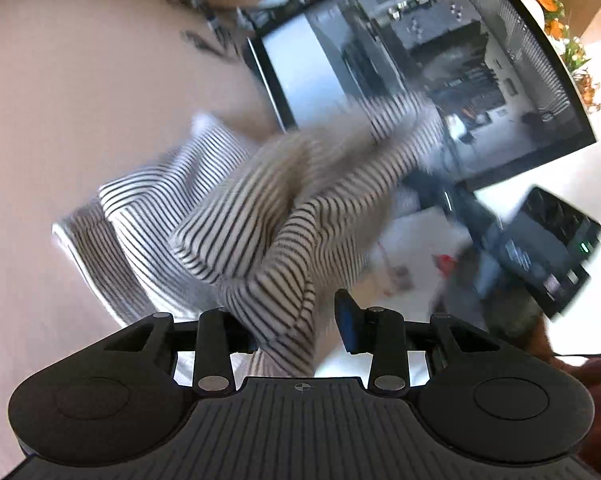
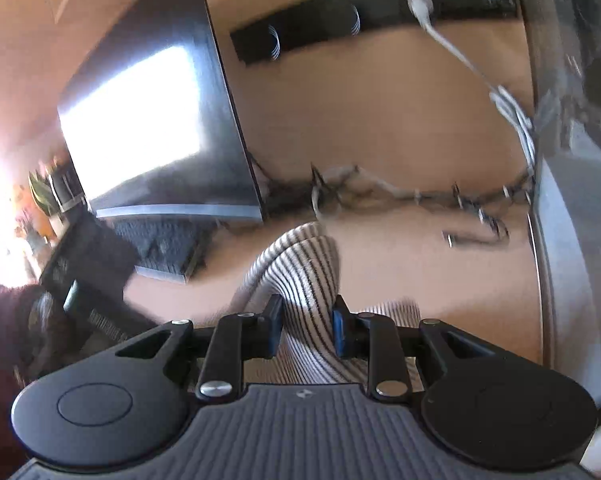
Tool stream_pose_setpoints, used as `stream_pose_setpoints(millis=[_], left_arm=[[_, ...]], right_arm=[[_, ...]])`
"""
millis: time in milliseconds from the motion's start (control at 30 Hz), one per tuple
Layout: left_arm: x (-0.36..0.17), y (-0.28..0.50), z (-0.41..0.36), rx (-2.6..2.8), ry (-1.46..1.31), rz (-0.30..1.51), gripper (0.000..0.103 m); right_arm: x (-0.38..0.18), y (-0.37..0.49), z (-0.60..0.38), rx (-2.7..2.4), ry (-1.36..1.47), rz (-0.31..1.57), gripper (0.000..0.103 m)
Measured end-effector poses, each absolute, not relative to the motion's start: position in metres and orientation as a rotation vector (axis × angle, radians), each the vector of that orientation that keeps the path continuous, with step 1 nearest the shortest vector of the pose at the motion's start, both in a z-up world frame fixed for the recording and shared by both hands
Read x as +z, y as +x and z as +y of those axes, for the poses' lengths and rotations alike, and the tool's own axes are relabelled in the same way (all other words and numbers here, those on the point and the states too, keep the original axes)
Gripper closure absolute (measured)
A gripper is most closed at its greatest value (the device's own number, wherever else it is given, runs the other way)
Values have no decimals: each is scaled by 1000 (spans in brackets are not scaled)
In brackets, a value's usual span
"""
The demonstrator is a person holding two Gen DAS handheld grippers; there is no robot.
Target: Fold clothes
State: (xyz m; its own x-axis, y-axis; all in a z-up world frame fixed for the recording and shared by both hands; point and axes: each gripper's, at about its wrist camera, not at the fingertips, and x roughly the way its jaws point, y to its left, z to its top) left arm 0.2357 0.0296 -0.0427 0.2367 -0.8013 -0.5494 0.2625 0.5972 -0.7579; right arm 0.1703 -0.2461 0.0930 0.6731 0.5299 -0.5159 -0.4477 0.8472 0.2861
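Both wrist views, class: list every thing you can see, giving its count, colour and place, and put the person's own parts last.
Striped garment: one, white with dark stripes, bunched over the tan table, held up at both ends.
Table: one, tan, beneath everything.
Monitor: one, black frame, standing behind the garment.
Cables: a tangle, dark and white, along the table's back edge.
Black device: one, green light, at the right of the left view.
Flowers: one bunch, orange, beyond the monitor.
Left gripper: black, fabric between its fingers.
Right gripper: black, blue pads, closed on the garment.
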Motion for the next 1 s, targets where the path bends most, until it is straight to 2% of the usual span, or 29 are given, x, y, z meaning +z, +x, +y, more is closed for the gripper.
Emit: stream_pose_setpoints(millis=[67,133,233,300,367,433,467,500,600,667,733,767,800,867,1000], left_arm=[[-46,238,31,-740,-562,1115,63],[-48,241,32,-690,-536,1127,58],[-50,238,38,-586,-476,1116,43],[-40,229,46,-532,-409,1071,29],[-24,223,56,-499,-332,1012,26],[-5,221,62,-496,-294,952,19],[4,223,64,-509,-282,920,10],[11,226,62,-528,-268,894,7],[18,247,44,-605,-216,877,4],[4,264,29,-635,-192,922,4],[-15,276,14,-633,-159,991,4],[-24,280,9,-632,-143,1015,4],[-31,282,6,-630,-127,1027,4],[-44,282,5,-628,-127,1050,4],[-58,275,3,-646,-178,1079,8]], right_arm=[[88,194,-241,541,117,610,79],[66,225,-238,506,101,631,79],[23,265,-229,421,0,705,79],[-1,280,-225,381,-52,758,79],[-10,283,-230,370,-22,769,79],[-10,282,-231,369,-23,767,79],[-11,280,-229,370,-37,766,79],[-11,279,-227,371,-51,764,78],[-8,279,-225,368,-50,769,78],[0,274,-225,347,-31,760,77],[12,264,-228,319,-9,742,66],[20,254,-230,301,5,725,54],[28,241,-233,290,17,706,47],[40,213,-241,282,46,681,42],[38,188,-250,254,97,726,42]])
